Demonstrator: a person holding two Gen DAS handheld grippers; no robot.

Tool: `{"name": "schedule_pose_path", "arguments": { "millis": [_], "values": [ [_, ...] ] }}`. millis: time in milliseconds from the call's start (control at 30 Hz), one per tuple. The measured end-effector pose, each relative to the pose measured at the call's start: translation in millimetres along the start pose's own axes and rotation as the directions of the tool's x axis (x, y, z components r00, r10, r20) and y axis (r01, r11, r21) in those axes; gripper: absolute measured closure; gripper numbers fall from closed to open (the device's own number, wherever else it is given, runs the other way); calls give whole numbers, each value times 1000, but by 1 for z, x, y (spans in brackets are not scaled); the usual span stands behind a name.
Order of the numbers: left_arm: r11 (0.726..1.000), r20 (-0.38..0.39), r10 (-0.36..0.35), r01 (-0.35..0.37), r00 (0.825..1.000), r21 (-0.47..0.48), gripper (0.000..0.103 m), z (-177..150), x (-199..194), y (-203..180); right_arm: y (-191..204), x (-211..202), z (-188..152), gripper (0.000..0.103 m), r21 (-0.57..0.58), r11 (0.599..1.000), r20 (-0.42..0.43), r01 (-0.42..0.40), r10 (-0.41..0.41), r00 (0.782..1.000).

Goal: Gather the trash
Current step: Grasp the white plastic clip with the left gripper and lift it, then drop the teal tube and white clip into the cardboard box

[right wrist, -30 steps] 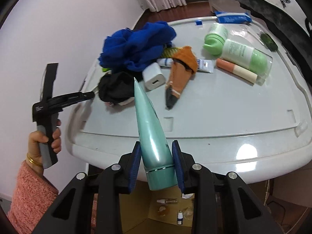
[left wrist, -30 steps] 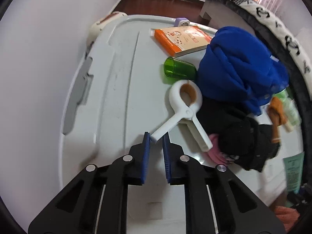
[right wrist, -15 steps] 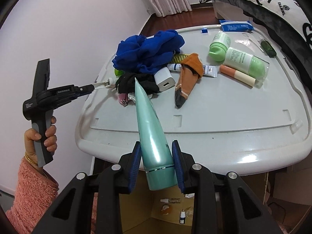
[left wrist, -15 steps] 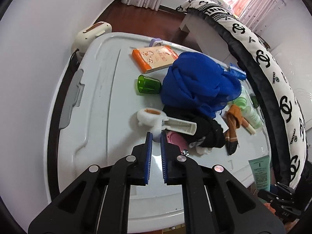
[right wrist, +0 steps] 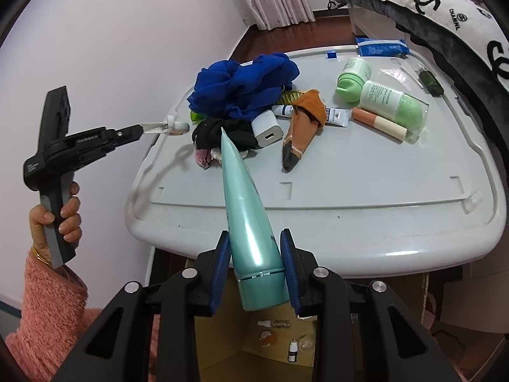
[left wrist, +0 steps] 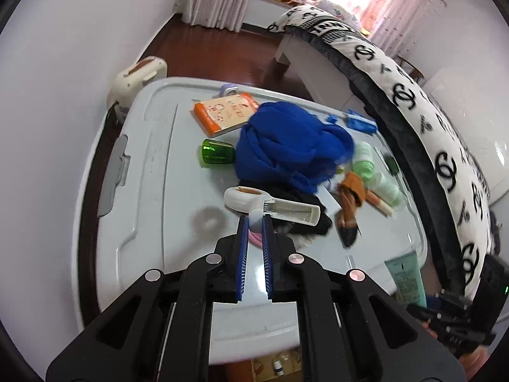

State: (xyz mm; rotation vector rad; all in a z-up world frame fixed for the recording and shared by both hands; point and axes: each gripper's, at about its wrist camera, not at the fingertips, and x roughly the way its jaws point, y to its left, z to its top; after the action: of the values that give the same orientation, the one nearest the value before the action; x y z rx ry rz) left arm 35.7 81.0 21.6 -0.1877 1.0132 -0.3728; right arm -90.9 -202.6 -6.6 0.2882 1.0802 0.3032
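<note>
— Where does my left camera look from?
— Above the bench (left wrist: 152, 165), steeply down past my fingers (left wrist: 241, 254).
— And my right?
— From beyond its near edge, downward. Both share the blue cloth (left wrist: 286, 146) and orange sock (right wrist: 305, 117).

White bin lid (right wrist: 350, 222) — blue cloth (right wrist: 241, 82), green bottles (right wrist: 391, 102)

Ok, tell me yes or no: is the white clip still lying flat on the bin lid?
No. The left claw holds the white clip by one handle, lifted clear above the bin lid.
</note>
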Motion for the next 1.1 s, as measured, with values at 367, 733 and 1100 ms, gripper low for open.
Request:
{"name": "schedule_pose_path", "arguments": {
  "millis": [367,733,1100],
  "values": [
    [979,-86,-75,89,993,183,94,-101,-60,-82,-29,-37,-72,71,-12,999,-70,44,-45,997],
    [960,-387,237,-153,891,235,46,-174,59,-127,-76,-49,-91,23,156,967,-5,201,-203,979],
    [870,132,489,-472,862,-141,15,-72,-23,-37,-4,-7,30,18,-17,983,161,185,-179,970]
  ]
}}
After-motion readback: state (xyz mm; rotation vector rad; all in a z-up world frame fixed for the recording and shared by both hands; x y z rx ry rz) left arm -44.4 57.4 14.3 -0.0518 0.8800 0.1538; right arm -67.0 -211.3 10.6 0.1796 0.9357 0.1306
